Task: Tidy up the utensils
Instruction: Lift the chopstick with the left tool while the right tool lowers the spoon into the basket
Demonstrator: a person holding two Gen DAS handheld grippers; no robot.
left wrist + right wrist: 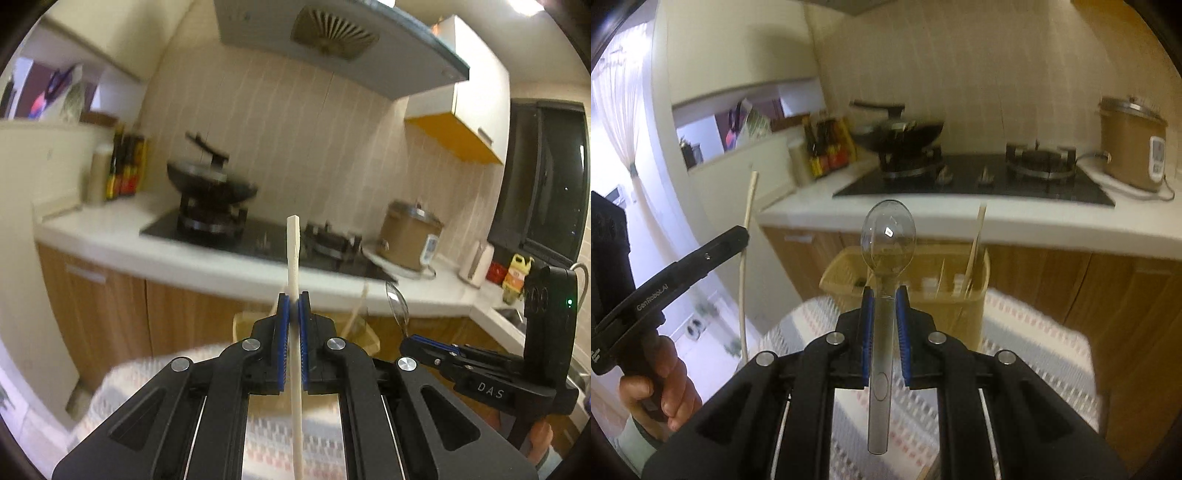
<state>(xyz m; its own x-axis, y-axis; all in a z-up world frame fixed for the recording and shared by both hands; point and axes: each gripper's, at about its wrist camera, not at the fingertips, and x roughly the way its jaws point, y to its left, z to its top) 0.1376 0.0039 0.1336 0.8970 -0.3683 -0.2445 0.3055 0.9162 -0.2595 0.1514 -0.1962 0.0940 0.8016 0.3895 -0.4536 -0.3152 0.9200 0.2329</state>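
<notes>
We hold a pale cream chopstick (294, 266) upright in the left gripper (294, 308), jaws clamped tight on its shaft, and a clear transparent plastic spoon (887, 236) in the right gripper (884, 301), jaws pinching its handle, bowl up. Both sit above a desk with a patterned white cloth (1027, 325). A yellow slatted plastic basket (975, 295) stands on it beyond the spoon, holding thin wooden sticks (975, 247), with the black gas hob (975, 181) further back.
</notes>
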